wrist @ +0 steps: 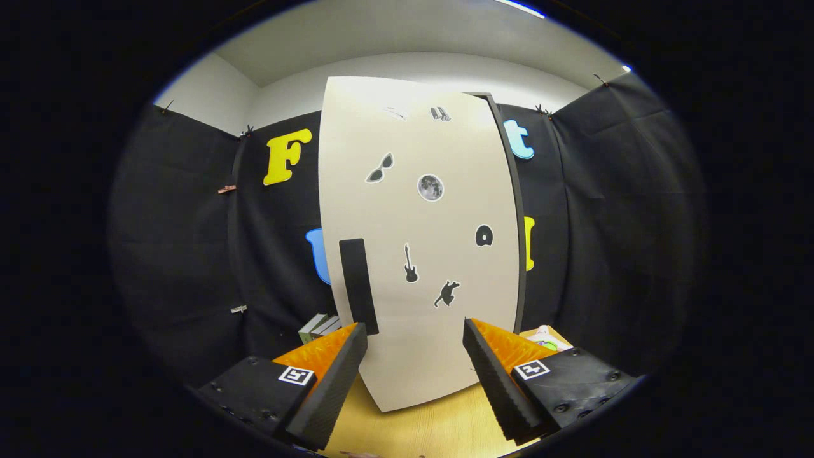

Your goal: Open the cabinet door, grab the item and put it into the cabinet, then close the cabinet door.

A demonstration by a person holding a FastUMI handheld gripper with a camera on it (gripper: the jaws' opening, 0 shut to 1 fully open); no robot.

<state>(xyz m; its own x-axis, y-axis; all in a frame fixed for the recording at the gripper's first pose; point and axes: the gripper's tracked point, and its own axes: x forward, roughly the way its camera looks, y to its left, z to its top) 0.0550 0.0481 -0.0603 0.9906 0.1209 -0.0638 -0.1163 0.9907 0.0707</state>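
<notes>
Your hand-held gripper (414, 334) is spread wide with nothing between its fingers, and it faces the cabinet door (420, 254) squarely. The door looks shut, or nearly so, and stands upright on the wooden counter (420, 426), with small dark stickers scattered across it. Its dark vertical handle (358, 286) sits near the door's left edge, just ahead of your left finger (331, 381). A packaged item (545, 338) lies on the counter to the cabinet's right, beyond your right finger, and some boxes (320, 328) lie to its left.

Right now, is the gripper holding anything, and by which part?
Nothing is held. The gripper is open, its fingers spread apart in front of the closed cabinet door, with the dark handle just above the left finger, untouched.
</notes>
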